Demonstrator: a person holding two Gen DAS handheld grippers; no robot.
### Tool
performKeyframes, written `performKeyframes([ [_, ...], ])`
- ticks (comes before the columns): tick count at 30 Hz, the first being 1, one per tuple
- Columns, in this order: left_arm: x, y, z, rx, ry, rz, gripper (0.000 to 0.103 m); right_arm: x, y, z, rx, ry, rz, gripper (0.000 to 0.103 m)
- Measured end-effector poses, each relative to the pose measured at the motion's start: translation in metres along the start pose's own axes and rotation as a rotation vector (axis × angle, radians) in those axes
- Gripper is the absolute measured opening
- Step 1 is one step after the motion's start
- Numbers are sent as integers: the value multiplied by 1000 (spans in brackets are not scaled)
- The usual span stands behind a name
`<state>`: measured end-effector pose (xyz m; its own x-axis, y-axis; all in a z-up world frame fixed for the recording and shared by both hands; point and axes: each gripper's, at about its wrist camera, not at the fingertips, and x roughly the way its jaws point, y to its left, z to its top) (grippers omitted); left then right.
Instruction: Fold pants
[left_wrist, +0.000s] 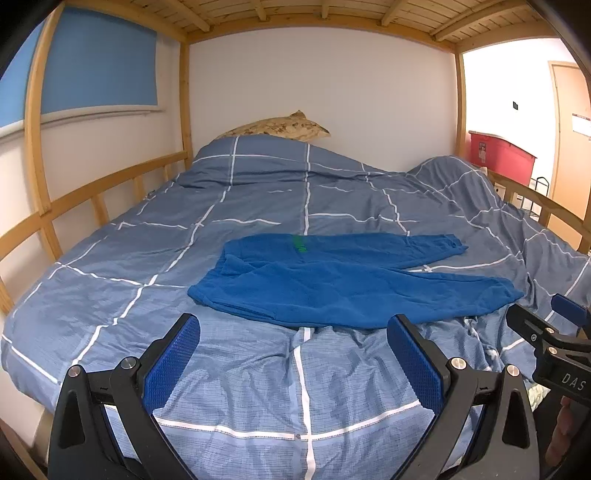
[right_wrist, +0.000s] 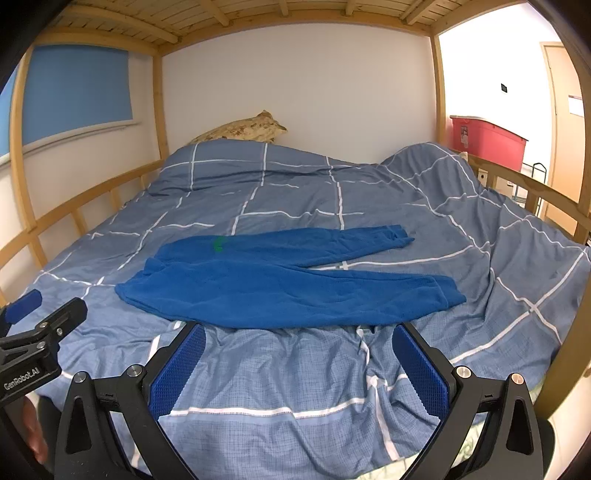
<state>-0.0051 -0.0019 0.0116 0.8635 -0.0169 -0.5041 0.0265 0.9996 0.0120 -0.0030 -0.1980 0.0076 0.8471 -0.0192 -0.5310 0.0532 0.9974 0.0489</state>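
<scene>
A pair of blue fleece pants (left_wrist: 332, 280) is laid flat across a blue-grey duvet (left_wrist: 155, 258) with a white grid pattern, on the lower bunk of a wooden bunk bed (left_wrist: 37, 147). The pants are spread sideways: the waistband lies toward the left, the two legs run to the right and part slightly, the far leg ending in a cuff (left_wrist: 452, 243) and the near leg in a cuff (left_wrist: 506, 291) closer to the bed's right side. A small green mark (left_wrist: 300, 243) is seen on the far leg near the waist. The left gripper (left_wrist: 293, 334) is held above the crumpled near edge of the duvet, just short of the pants' near edge; its blue-padded fingers (left_wrist: 171, 365) are spread wide apart and nothing is held between them. The right gripper (right_wrist: 298, 338) is likewise held wide open and empty, its jaws apart just in front of the near leg — no contact with the fabric is seen in either view. In the left wrist view the right gripper is seen at the right edge, beside the near cuff. A patterned tan pillow (left_wrist: 277, 127) rests at the head of the bed against the white wall, and a red storage bin (left_wrist: 502, 155) stands beyond the right rail — a blue roller blind (left_wrist: 99, 62) is seen at upper left.
</scene>
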Motion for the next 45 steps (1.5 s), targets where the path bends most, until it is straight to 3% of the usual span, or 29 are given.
performKeyframes([
  [45, -1, 10, 1, -15, -16, 21, 103, -1, 1, 0, -3, -5, 0, 103],
])
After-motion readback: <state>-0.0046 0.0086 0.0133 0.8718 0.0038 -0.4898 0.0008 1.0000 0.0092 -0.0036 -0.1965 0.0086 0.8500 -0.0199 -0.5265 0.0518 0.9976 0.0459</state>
